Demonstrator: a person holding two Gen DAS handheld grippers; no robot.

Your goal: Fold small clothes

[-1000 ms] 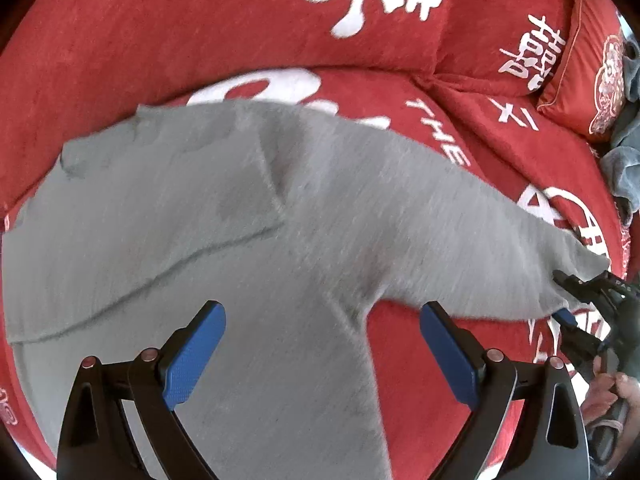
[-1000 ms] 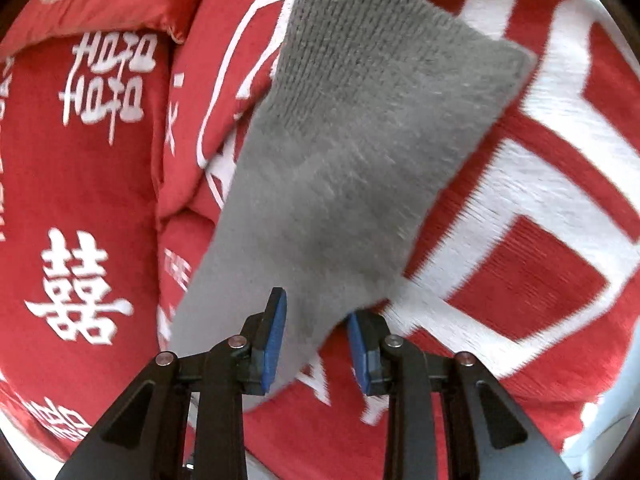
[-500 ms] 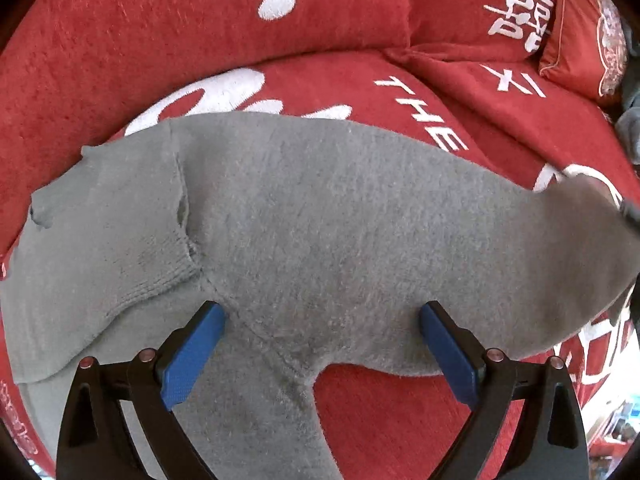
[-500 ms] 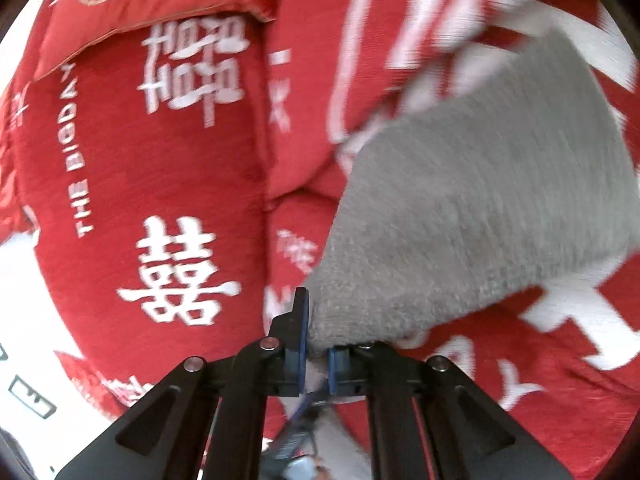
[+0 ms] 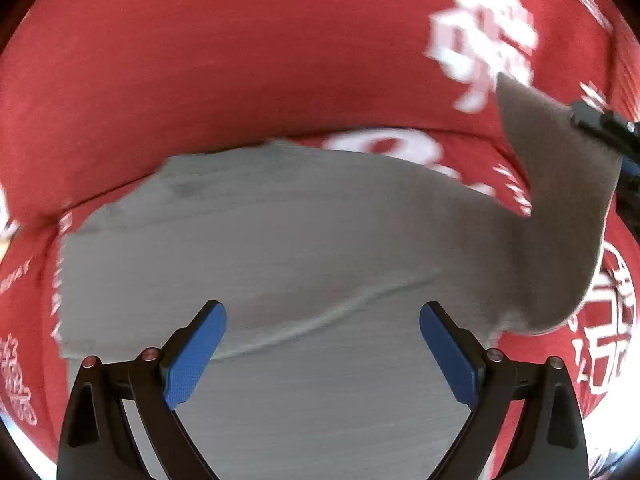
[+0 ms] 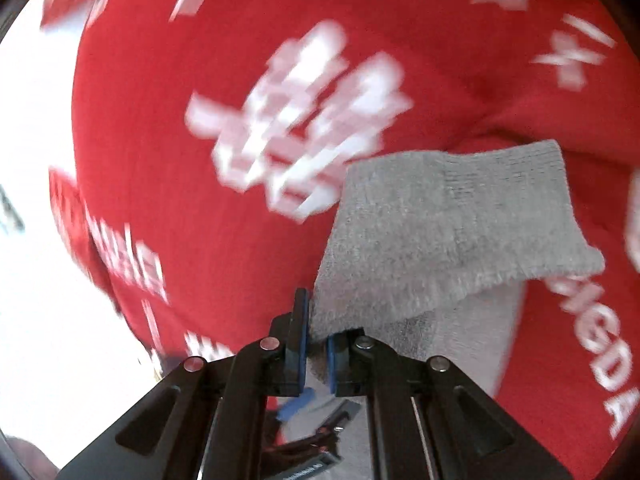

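A grey knit sweater (image 5: 280,240) lies spread on a red sofa cover with white characters. My left gripper (image 5: 322,344) is open and hovers low over the sweater's body, nothing between its blue pads. My right gripper (image 6: 316,344) is shut on the grey sleeve (image 6: 440,232) near its ribbed cuff and holds it lifted. In the left wrist view the sleeve (image 5: 560,200) rises at the right up to the right gripper (image 5: 600,124) at the frame edge.
The red sofa backrest (image 5: 240,60) rises behind the sweater. The sofa seat (image 6: 200,140) with white print fills the right wrist view, which is motion-blurred. A bright white area (image 6: 36,240) lies at the left.
The right gripper has lifted the sleeve and swung it up and over toward the sweater's body. The left gripper has shifted over the body and stays open.
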